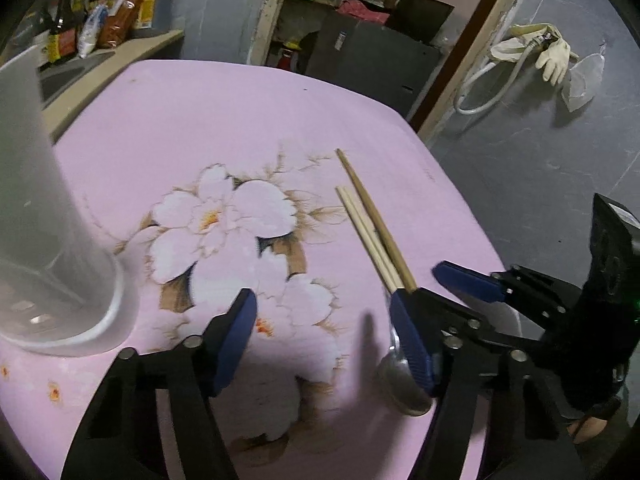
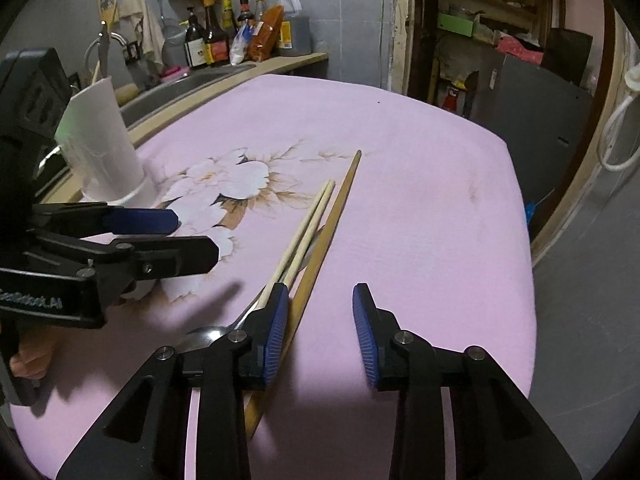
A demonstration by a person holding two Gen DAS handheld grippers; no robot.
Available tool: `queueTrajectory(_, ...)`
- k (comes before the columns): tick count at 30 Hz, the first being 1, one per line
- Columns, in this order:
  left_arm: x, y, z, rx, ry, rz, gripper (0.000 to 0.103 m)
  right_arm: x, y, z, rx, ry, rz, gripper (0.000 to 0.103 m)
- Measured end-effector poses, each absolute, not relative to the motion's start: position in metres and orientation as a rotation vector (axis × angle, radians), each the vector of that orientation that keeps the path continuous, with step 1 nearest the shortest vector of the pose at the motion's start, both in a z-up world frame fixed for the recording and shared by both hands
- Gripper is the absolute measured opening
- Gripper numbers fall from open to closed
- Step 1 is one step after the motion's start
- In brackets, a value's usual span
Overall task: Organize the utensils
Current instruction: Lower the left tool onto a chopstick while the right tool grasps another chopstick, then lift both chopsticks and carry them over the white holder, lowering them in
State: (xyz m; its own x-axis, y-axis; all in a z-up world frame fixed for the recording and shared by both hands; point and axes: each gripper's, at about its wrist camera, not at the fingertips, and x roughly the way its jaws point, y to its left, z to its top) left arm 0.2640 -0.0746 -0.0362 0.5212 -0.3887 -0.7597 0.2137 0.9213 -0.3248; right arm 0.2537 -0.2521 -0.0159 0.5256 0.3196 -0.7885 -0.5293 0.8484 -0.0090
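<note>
Three wooden chopsticks lie together on the pink flowered tablecloth, also in the right wrist view. A metal spoon lies under them, its bowl nearest me; it also shows in the right wrist view. A white translucent utensil cup stands at the left, also in the right wrist view. My left gripper is open and empty above the cloth, left of the spoon. My right gripper is open and empty, its left finger over the chopsticks' near ends.
A counter with sauce bottles and a sink runs behind the table. A doorway with shelves is at the back right. The table's right edge drops to grey floor. Gloves and a hose hang on the wall.
</note>
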Motion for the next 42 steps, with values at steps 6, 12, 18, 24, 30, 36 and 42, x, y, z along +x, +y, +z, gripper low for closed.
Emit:
queueTrajectory(6, 0.281, -0.082, -0.036, -0.253, 1.003, -0.447, 0.046, 0.257, -0.257, -0.013, -0.292, 0.866, 0.495, 0.016)
queueTrajectory(12, 0.299, -0.091, -0.040, -0.270, 1.057, -0.495, 0.032, 0.256, -0.270, -0.011, -0.267, 0.866, 0.478, 0.012)
queueTrajectory(18, 0.313, -0.094, -0.043, -0.271, 1.081, -0.483, 0.017, 0.255, -0.277, -0.010, -0.234, 0.864, 0.473, 0.012)
queueTrajectory(24, 0.325, -0.096, -0.045, -0.289, 1.104, -0.472, 0.013, 0.258, -0.277, -0.010, -0.214, 0.875, 0.480, 0.012)
queueTrajectory(30, 0.343, -0.108, -0.044, -0.261, 1.148, -0.453, 0.009, 0.273, -0.276, -0.014, -0.156, 0.921, 0.476, 0.012)
queueTrajectory(36, 0.357, -0.106, -0.044, -0.274, 1.202, -0.469, 0.009, 0.307, -0.276, -0.017, -0.076, 0.982, 0.459, 0.012)
queueTrajectory(42, 0.356, -0.105, -0.040, -0.241, 1.198, -0.455, 0.003, 0.332, -0.270, -0.021, -0.032, 1.047, 0.430, 0.012)
